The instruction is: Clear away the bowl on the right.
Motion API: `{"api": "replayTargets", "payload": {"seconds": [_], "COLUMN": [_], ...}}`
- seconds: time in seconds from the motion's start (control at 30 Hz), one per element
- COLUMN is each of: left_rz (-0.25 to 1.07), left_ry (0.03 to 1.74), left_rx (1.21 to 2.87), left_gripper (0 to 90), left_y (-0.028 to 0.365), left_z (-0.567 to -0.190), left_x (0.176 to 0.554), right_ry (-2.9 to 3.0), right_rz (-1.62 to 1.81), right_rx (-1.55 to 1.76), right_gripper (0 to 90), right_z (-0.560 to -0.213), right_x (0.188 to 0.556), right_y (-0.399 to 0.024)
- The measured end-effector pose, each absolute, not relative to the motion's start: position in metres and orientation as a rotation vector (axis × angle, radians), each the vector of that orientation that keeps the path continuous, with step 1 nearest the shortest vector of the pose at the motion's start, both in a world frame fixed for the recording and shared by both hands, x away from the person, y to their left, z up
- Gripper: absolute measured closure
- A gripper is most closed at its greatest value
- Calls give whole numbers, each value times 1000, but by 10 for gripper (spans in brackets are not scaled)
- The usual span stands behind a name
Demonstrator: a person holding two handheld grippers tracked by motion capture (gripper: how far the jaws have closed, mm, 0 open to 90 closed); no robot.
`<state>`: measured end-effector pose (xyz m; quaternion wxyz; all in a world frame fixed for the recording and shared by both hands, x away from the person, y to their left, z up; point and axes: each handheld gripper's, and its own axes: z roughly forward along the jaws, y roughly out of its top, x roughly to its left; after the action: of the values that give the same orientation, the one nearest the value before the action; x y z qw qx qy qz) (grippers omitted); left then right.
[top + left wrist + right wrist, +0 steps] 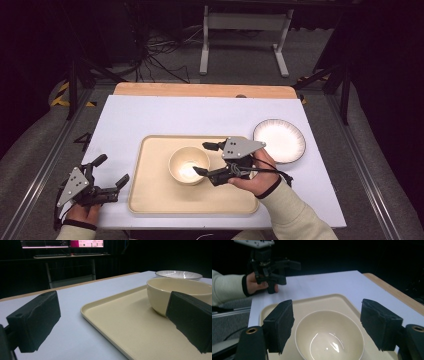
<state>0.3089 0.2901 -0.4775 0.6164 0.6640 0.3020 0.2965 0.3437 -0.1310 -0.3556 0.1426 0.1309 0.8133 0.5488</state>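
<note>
A cream bowl (189, 165) stands empty in the middle of a cream tray (160, 195) on the white table. My right gripper (201, 158) hovers at the bowl's right rim, open. In the right gripper view its pads (280, 325) stand wide on either side of the bowl (329, 340) and do not press on it. My left gripper (114, 169) rests open on the table just left of the tray, with nothing between its jaws. From the left gripper view, the left gripper (112, 322) looks along the tray (120, 327) towards the bowl (160, 297).
A white plate with a dark rim (279, 140) lies on the table right of the tray, close behind my right hand. A wooden edge (205, 90) runs along the far side of the table. Metal rails flank the table.
</note>
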Motion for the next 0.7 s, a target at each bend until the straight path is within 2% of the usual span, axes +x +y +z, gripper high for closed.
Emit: {"api": "replayTargets", "payload": {"seconds": [0.7], "left_rz": [683], "left_ry": [695], "left_rx": [1529], "left_gripper": [2], "left_y": [290], "left_z": [-477], "left_x": [309], "right_ry": [2173], "right_rz": [1771], "right_rx": [420], "right_gripper": [258], "right_z": [-361], "right_x": [339], "right_y": [-185]}}
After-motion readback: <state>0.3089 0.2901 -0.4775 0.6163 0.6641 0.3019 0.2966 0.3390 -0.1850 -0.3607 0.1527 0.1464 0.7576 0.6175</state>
